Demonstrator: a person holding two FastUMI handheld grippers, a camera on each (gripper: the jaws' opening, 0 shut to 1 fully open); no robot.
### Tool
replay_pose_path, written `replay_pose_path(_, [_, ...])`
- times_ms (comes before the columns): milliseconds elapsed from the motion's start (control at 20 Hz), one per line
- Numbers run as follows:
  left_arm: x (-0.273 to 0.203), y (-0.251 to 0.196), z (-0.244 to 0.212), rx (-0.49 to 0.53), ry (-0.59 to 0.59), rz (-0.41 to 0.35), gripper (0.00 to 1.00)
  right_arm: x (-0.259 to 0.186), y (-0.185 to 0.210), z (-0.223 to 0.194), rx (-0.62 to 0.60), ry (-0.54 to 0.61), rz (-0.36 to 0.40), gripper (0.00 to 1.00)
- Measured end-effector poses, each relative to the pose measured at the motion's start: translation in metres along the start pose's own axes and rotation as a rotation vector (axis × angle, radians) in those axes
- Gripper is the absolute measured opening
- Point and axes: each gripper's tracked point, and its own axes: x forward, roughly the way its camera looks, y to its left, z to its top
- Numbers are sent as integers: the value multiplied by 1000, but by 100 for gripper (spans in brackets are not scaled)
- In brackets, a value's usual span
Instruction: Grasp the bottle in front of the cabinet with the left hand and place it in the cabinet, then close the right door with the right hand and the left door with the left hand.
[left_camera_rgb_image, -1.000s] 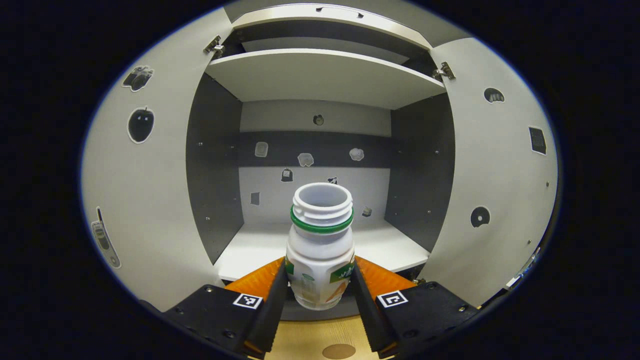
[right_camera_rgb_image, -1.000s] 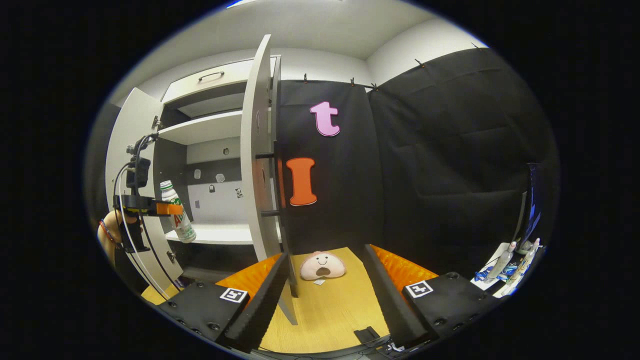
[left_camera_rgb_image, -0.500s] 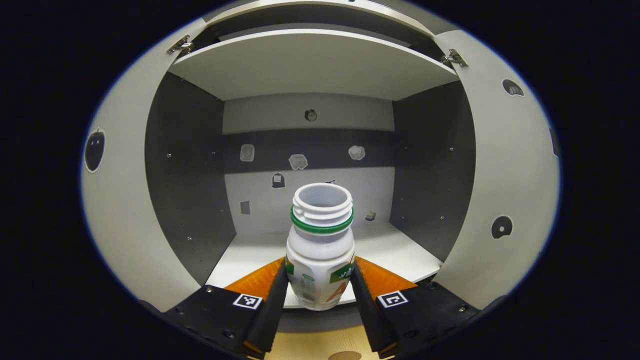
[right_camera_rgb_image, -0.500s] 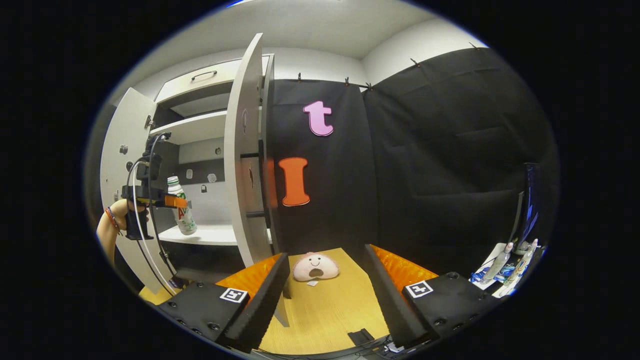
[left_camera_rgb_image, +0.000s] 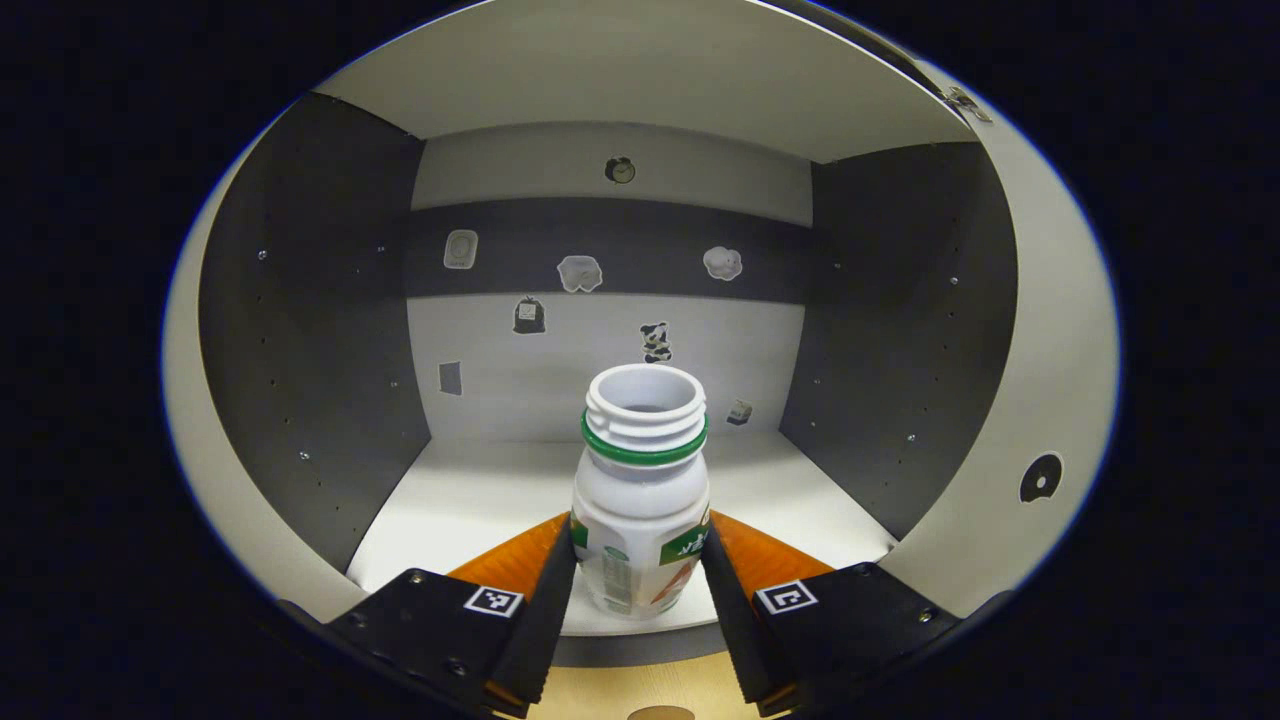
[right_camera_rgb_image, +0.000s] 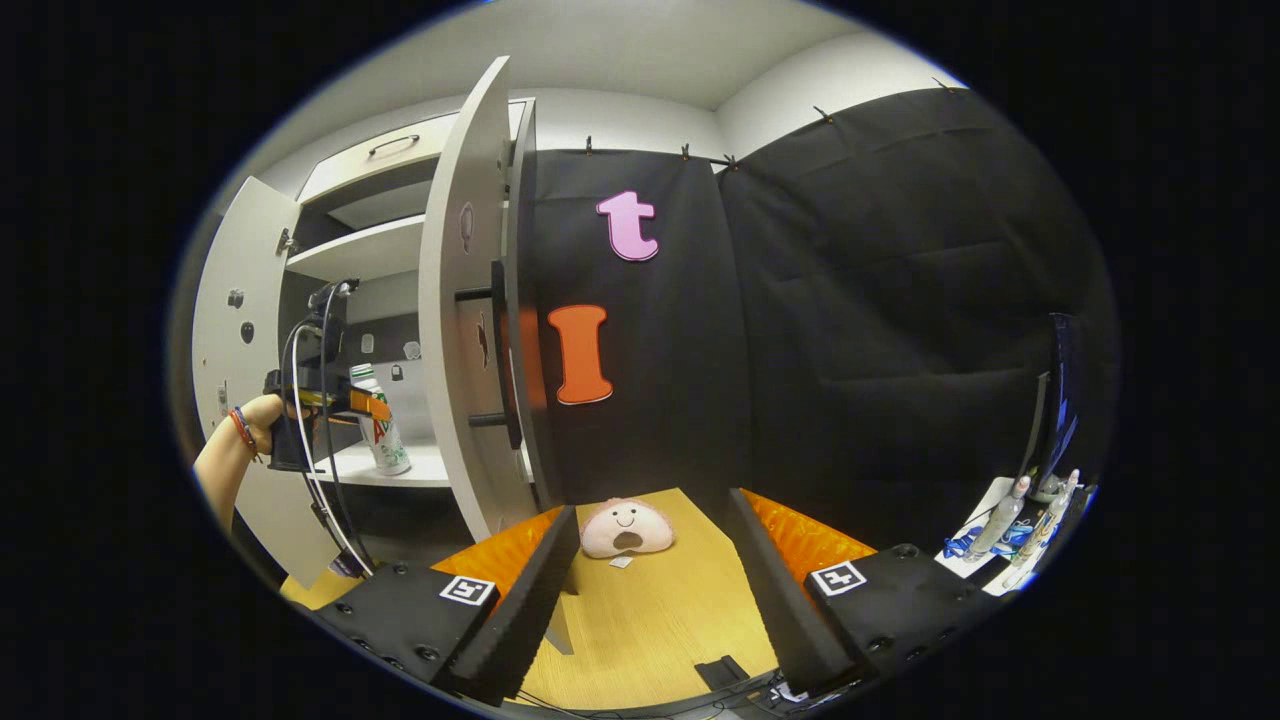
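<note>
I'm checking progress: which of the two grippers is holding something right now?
The left gripper: its fingers press both sides of the white bottle over the cabinet shelf. The right gripper is open, with nothing between its fingers.

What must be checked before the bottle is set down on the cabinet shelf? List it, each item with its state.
1. Grip: the left gripper has both fingers pressed on the bottle. Ok.
2. Bottle attitude: upright, open neck up. Ok.
3. Landing spot: the lower shelf ahead of the bottle is bare. Ok.
4. Bottle base on the shelf: hidden between the fingers in the left gripper view, too small in the right gripper view. Cannot tell.
5. Door clearance: the right door stands wide open, away from the left gripper. Ok.
6. Right gripper: open, holding nothing, over the wooden floor beside the right door. Ok.
</note>
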Motion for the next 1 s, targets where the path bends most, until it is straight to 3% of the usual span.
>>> replay_pose_path(250, [8, 2, 0, 31, 11, 13, 72, 8, 0, 1, -3, 4, -9, 98])
replay_pose_path(550, [9, -2, 0, 34, 10, 4, 81, 13, 3, -1, -5, 11, -4, 98])
replay_pose_path(600, [8, -3, 0, 37, 4, 3, 87, 14, 3, -2, -4, 12, -2, 98])
replay_pose_path(700, [0, 1, 4, 45, -11, 13, 96, 15, 6, -2, -4, 14, 4, 98])
replay_pose_path(1000, [-59, 7, 15, 28, -99, 14, 97, 13, 13, 0, -29, 12, 25, 98])
